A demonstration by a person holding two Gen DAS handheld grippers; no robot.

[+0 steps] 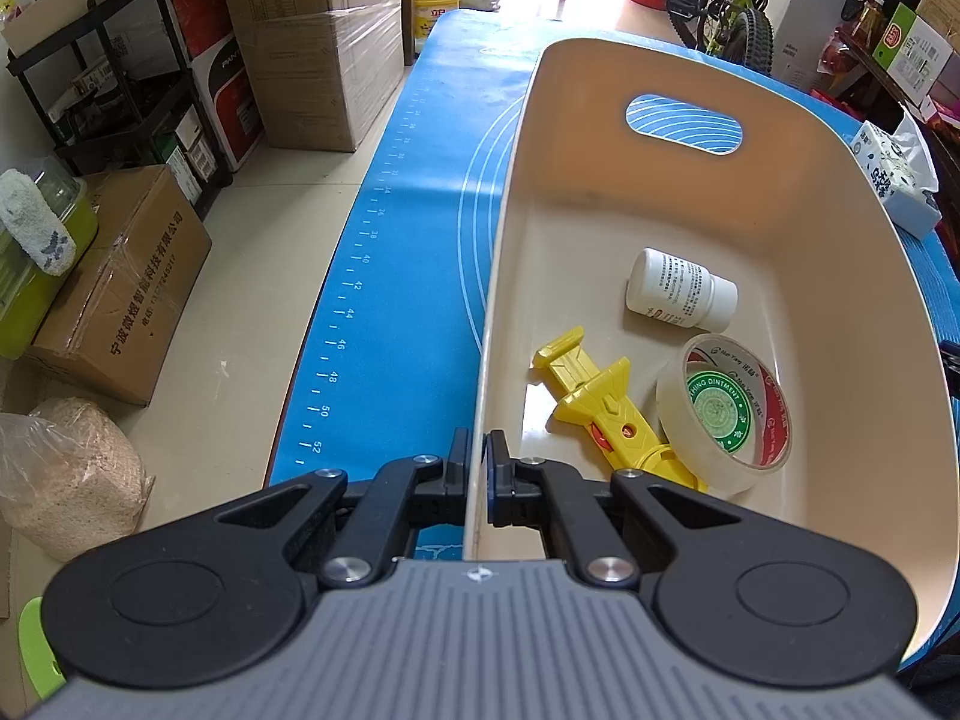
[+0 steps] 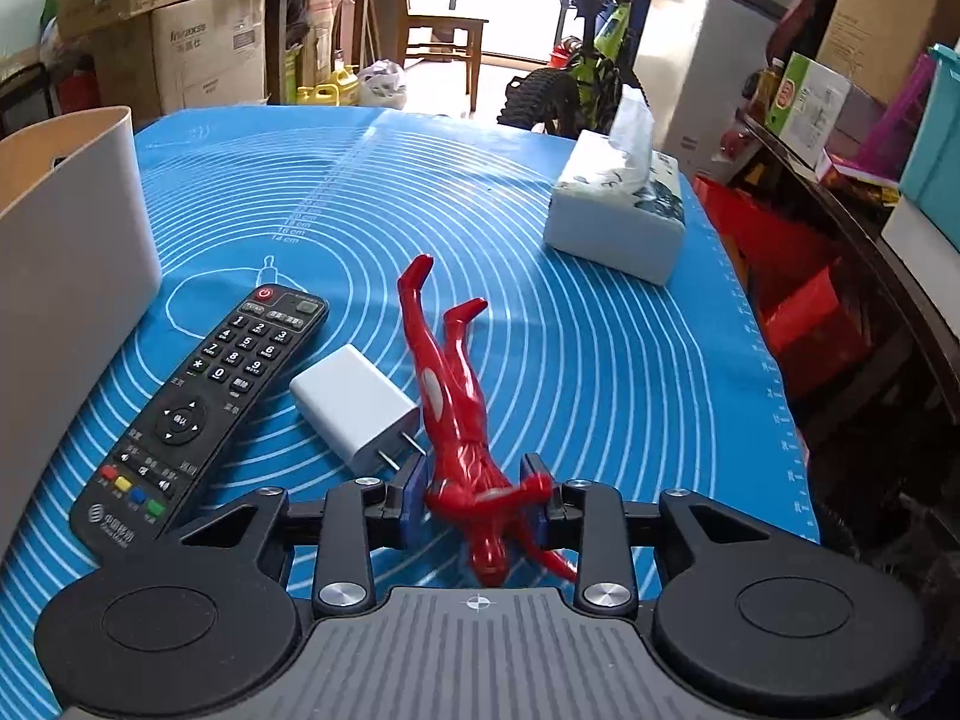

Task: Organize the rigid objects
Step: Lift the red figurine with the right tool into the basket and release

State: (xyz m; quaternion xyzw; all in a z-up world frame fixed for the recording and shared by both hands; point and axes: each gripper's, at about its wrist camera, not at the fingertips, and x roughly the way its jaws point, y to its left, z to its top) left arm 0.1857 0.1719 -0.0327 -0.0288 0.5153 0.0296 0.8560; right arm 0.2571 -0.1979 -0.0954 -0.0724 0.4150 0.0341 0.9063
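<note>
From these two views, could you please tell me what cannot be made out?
- Yellow toy: near end hidden under the tape roll and left hand-held gripper, left wrist view.
- White bottle: label print too small.
- Red figure: head partly hidden behind the right hand-held gripper body, right wrist view.

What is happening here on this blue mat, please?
A person is sorting small things into a beige bin. The left gripper is shut on the bin's wall. A white bottle, a tape roll and a yellow toy lie inside. The right gripper has its pads at either side of a red figure. A remote and a charger wait on the mat.
</note>
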